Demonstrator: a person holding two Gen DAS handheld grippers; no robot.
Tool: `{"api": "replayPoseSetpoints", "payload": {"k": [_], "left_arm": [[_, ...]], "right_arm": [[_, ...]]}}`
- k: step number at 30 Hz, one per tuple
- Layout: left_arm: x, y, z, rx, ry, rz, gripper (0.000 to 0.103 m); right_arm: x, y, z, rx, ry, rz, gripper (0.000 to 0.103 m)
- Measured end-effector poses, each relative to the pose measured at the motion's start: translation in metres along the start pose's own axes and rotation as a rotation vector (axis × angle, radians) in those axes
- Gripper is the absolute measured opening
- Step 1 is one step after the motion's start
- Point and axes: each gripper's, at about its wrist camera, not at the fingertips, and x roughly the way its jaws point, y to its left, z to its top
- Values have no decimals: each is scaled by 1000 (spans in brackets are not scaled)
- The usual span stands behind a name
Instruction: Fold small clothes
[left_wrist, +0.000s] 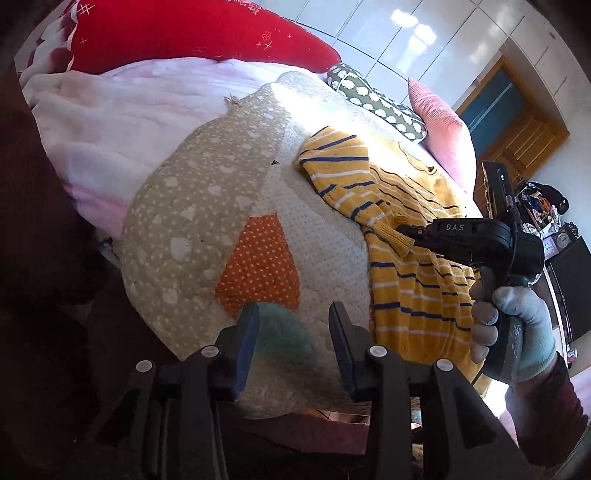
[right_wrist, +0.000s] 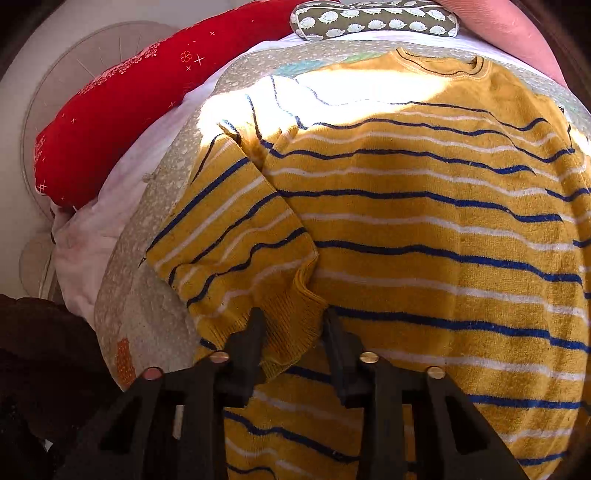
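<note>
Left wrist view: the left gripper hangs over the lower centre of the frame, its two blue-padded fingers standing moderately apart with nothing between them, only the patchwork quilt of beige, white and orange dotted cloth showing through the gap. A yellow sweater with blue and white stripes lies spread on the quilt at centre right, its neckline toward the upper right and one sleeve folded across the body. At the right edge a gloved hand holds the right gripper, whose tip meets the ribbed cuff of that sleeve.

In the right wrist view the sweater fills most of the frame, sunlit near the collar at the top. The cuff sits at lower centre between the right gripper's black fingers and fills the space between them; the tool is clamped on it.

Across the top of the left wrist view lie a red pillow with white sparkle marks, a pale pink blanket below it, a green hedgehog-print cushion and a pink ribbed cushion. A wooden door stands at the upper right.
</note>
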Motion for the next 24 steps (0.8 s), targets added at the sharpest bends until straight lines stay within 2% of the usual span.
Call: {"api": "replayPoseSetpoints", "payload": {"k": [4,8,11,14,16,19,24], "left_arm": [[4,1,-1,-1,11,-3,38],[7,2,1,-1,24,1,38],[7,-2,3,19,24,15,38],[8,-8,7,46,19,21,39],[11,-12,8,61,23,23,41],[19,-19,9,78,48,28,42],[29,-30,12,87,80,41,42]], "right_arm": [[-25,10,3,-98,-79,-65,8],[-64,3,30,-135,-189,-146,8],[-96,-16,63,-120,-282,-242,8],[-121,-55,93,-81,-345,-379,8],[-127,-94,111,-29,-343,-470,8],[-126,-156,129,74,-300,-543,8],[-105,-227,137,218,-229,-554,13]]}}
